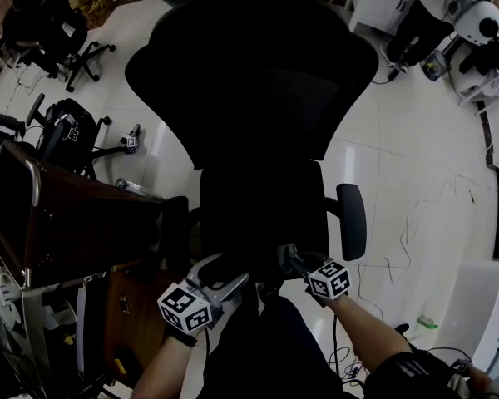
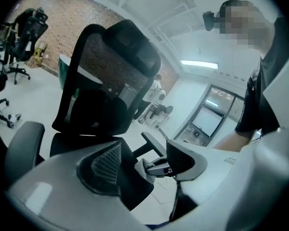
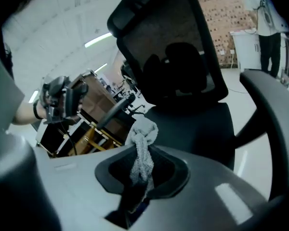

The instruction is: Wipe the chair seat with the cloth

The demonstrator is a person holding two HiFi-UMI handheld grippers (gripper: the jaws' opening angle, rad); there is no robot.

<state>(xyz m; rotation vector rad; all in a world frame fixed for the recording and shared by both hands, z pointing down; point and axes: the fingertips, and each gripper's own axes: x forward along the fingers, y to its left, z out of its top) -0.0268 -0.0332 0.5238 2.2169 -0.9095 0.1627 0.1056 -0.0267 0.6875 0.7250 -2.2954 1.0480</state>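
Observation:
A black mesh-backed office chair fills the head view, its seat [image 1: 262, 210] just in front of me. My right gripper [image 1: 292, 258] hovers at the seat's near edge, shut on a grey cloth [image 3: 144, 141] that bunches up between its jaws [image 3: 142, 170]. The chair seat [image 3: 195, 126] lies just beyond the cloth in the right gripper view. My left gripper [image 1: 224, 271] is beside it at the near left, open and holding nothing. In the left gripper view my left gripper [image 2: 144, 159] frames the right gripper's tip and the cloth [image 2: 143, 167], with the seat [image 2: 86, 138] behind.
The chair's armrests [image 1: 351, 220] flank the seat. A brown wooden desk [image 1: 66, 223] stands close on the left. Other black chairs [image 1: 62, 131] are at the far left; cables [image 1: 416, 223] trail on the white floor at right. A person [image 3: 260, 13] stands far off.

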